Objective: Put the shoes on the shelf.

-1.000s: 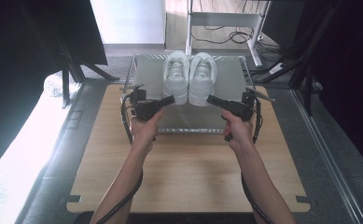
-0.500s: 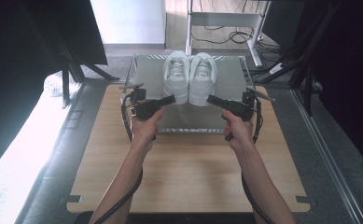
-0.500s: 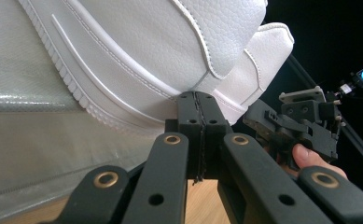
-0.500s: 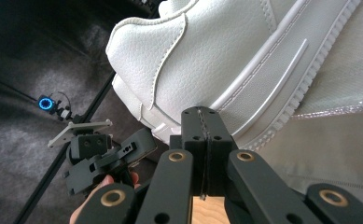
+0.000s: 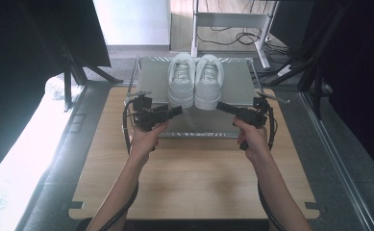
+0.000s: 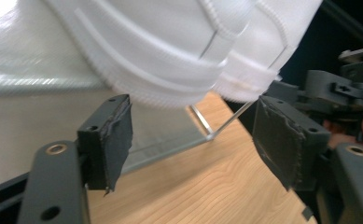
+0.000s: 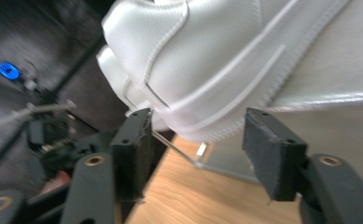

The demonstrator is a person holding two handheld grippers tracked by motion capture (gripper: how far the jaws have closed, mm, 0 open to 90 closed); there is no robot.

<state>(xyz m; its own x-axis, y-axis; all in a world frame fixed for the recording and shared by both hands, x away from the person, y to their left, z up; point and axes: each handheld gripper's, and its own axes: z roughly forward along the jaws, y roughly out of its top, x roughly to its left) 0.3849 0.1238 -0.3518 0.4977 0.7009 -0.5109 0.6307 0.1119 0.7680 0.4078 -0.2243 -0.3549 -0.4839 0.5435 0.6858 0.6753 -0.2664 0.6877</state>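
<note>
Two white sneakers stand side by side, heels toward me, on a grey metal tray (image 5: pixel 232 82): the left sneaker (image 5: pixel 181 79) and the right sneaker (image 5: pixel 209 81). My left gripper (image 5: pixel 177 111) points at the left sneaker's heel (image 6: pixel 170 60) from the left, jaws open and empty, just short of it. From the right, my right gripper (image 5: pixel 220 107) points at the other heel (image 7: pixel 207 70), also open with nothing between its pads (image 7: pixel 270 149).
The tray rests at the far end of a wooden tabletop (image 5: pixel 194 178). Bare wood lies between me and the tray's front edge (image 5: pixel 199 135). Dark stands (image 5: pixel 69 72) and a desk frame (image 5: pixel 232 19) surround the table.
Both grippers have edged slightly inward toward the sneakers' heels. The sneakers have not moved.
</note>
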